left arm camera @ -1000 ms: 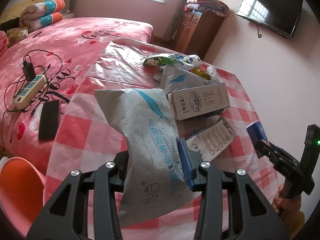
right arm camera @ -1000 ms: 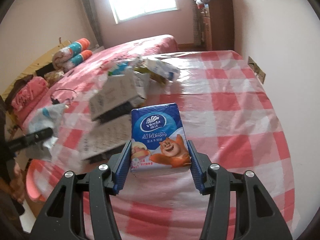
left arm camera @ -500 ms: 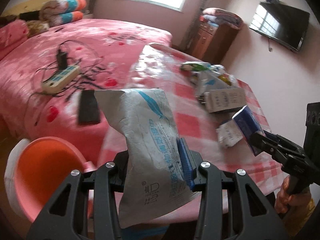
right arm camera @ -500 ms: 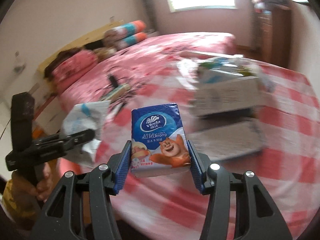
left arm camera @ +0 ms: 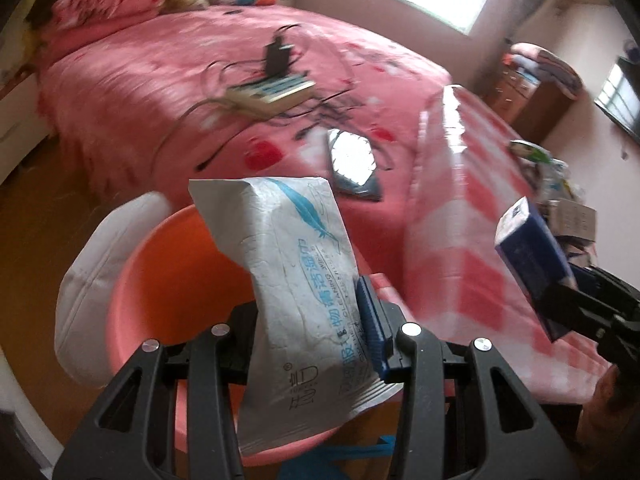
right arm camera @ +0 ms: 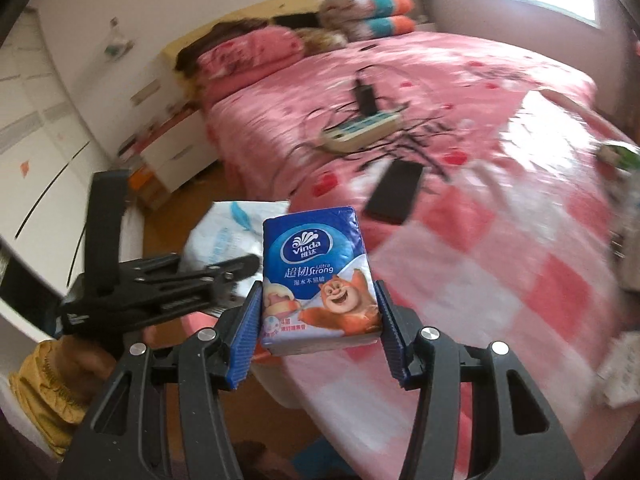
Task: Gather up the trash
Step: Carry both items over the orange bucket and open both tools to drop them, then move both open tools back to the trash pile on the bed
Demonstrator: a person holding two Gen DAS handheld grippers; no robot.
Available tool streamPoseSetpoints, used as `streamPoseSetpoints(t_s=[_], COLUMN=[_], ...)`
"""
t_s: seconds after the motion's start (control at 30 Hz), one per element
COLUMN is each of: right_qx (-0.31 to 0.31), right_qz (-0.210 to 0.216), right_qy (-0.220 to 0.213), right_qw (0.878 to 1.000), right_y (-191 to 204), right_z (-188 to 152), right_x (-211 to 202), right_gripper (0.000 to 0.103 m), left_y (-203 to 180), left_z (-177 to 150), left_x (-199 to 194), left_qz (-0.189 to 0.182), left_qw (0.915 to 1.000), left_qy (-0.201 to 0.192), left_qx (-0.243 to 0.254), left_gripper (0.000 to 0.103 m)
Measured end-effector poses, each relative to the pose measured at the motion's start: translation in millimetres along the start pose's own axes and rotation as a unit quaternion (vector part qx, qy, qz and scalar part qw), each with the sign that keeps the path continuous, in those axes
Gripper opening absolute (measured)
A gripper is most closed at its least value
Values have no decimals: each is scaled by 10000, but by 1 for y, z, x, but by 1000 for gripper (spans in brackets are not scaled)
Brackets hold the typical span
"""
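My left gripper (left arm camera: 308, 332) is shut on an empty white wet-wipe packet (left arm camera: 296, 280) with blue print, held over a pink plastic bin (left arm camera: 168, 280) lined with a white bag. My right gripper (right arm camera: 318, 320) is shut on a blue Vinda tissue pack (right arm camera: 318, 276) with a cartoon bear. In the left wrist view that tissue pack (left arm camera: 532, 256) and the right gripper (left arm camera: 568, 300) hang at the right, above the table edge. In the right wrist view the left gripper (right arm camera: 240, 276) with the white packet (right arm camera: 224, 236) sits just left of the tissue pack.
A table with a red-checked cloth (left arm camera: 472, 240) carries more boxes and wrappers (left arm camera: 560, 196) at its far end. On the pink bed (left arm camera: 200, 80) lie a power strip (left arm camera: 272, 94), cables and a black phone (right arm camera: 396, 192). White cabinets (right arm camera: 48, 120) stand at left.
Both grippers swung left, away from the table's litter toward the bed side. The pink bin came under the left gripper. Each keeps its item.
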State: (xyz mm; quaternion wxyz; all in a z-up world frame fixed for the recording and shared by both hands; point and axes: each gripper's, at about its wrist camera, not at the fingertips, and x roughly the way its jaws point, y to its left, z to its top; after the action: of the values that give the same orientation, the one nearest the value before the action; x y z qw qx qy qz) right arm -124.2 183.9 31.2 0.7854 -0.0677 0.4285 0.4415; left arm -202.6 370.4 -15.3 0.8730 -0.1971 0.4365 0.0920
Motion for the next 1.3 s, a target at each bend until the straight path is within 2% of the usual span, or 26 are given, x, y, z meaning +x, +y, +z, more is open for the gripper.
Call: streamPoseSetpoints(t_s=[0.23, 0.3, 0.37, 0.5, 0.57, 0.77, 1.0, 1.1, 1.23, 1.3], right_qx=[-321, -334, -265, -94, -4, 236, 520, 655, 812, 887], right_qz=[270, 259, 238, 102, -17, -315, -543, -589, -643, -683], right_qy=[361, 400, 355, 193, 90, -122, -420, -565, -737, -829], right_qw=[9985, 9983, 9987, 9997, 10000, 9992, 9963, 9945, 9919, 9902], right_y=[31, 33, 29, 19, 11, -9, -30, -38, -51, -59], right_z=[8, 7, 6, 5, 4, -5, -20, -25, -32, -37], right_x=[47, 54, 55, 45, 38, 20, -4, -16, -33, -41], right_gripper=[56, 63, 76, 83, 89, 89, 89, 94, 94, 94], left_y=[31, 36, 39, 42, 42, 31, 5, -11, -38, -47], left_z=[-11, -14, -15, -15, -13, -7, -1, 0, 2, 3], left_x=[24, 28, 30, 28, 26, 21, 10, 7, 2, 0], left_qz=[349, 461, 631, 857, 900, 1031, 836, 708, 720, 611], left_qw=[9990, 9985, 9977, 9963, 9959, 9941, 9937, 9935, 9913, 9917], left_qy=[233, 265, 234, 94, 12, -288, -600, -635, -665, -669], left_qx=[-164, -161, -117, -15, -23, 188, 454, 624, 874, 913], left_gripper=[45, 47, 58, 70, 70, 75, 75, 75, 75, 75])
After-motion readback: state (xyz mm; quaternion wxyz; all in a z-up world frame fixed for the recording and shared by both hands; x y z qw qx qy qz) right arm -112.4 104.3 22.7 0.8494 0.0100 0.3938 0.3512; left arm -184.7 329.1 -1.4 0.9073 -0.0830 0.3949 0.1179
